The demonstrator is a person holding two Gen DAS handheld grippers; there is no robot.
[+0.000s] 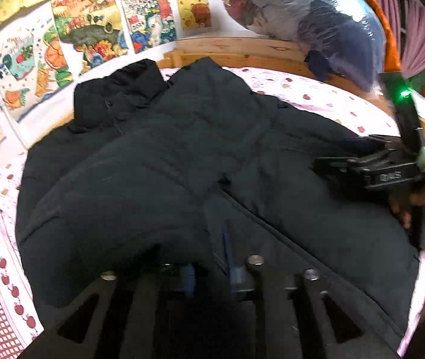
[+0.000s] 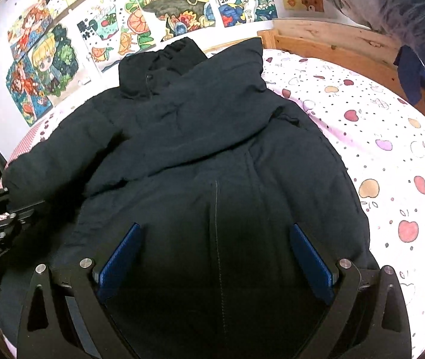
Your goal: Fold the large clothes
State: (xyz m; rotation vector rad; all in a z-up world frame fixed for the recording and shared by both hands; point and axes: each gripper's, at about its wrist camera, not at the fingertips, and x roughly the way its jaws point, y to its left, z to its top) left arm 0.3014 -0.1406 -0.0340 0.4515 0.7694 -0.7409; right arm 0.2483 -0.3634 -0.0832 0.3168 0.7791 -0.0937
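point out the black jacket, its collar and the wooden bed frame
black jacket (image 2: 212, 155): right wrist view, on the chest panel
collar (image 2: 158, 68): right wrist view, on its buttoned front
wooden bed frame (image 2: 326, 42): right wrist view, on the headboard rail

We see our left gripper (image 1: 212, 272), a matte black metal frame with triangular cut-outs, round silver pivot pins and narrow blue pads that look blurred and dim. Our right gripper (image 2: 215, 257) has the same black linkage arms, silver pins at each joint and two ribbed blue rubber pads (image 2: 121, 261) on the inner faces of its fingers. From the left wrist view, its black body carries a small green light (image 1: 404, 92), a pale round knob and a thin dark cable beside our hand (image 1: 421, 206).
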